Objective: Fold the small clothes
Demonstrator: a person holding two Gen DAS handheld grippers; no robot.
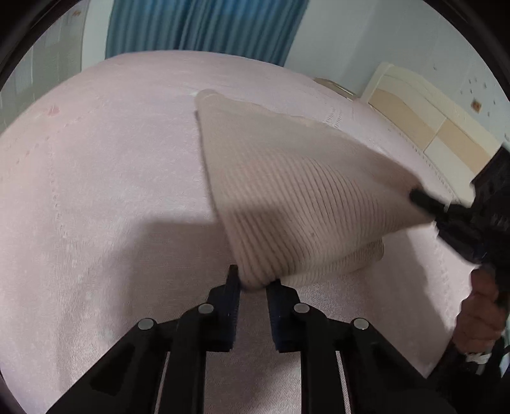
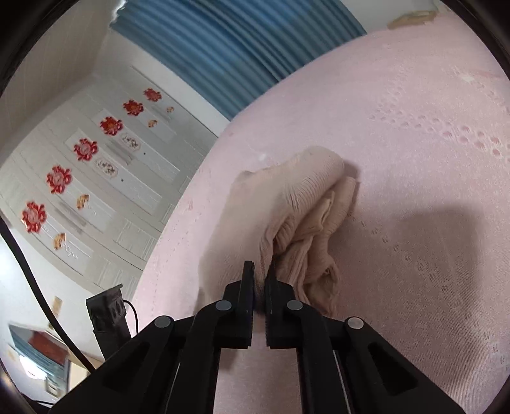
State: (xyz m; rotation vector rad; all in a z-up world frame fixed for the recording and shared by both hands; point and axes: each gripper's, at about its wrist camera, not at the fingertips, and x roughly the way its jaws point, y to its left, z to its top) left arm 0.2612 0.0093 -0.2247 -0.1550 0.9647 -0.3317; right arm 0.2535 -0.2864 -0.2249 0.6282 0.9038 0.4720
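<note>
A beige ribbed knit garment (image 1: 287,191) lies partly lifted over the pink bedspread (image 1: 95,191). My left gripper (image 1: 253,280) is shut on its near corner. My right gripper (image 1: 417,196) is shut on another corner at the right, pulling the cloth taut between the two. In the right wrist view the garment (image 2: 306,207) bunches in folds ahead of my right gripper (image 2: 261,270), whose jaws pinch its edge. The far end of the garment rests on the bed.
A cream headboard (image 1: 424,117) stands at the right. Blue curtains (image 1: 204,28) hang behind the bed. White wardrobe doors with red flower decorations (image 2: 86,149) stand beyond the bed edge. A black device on a stand (image 2: 108,312) is beside the bed.
</note>
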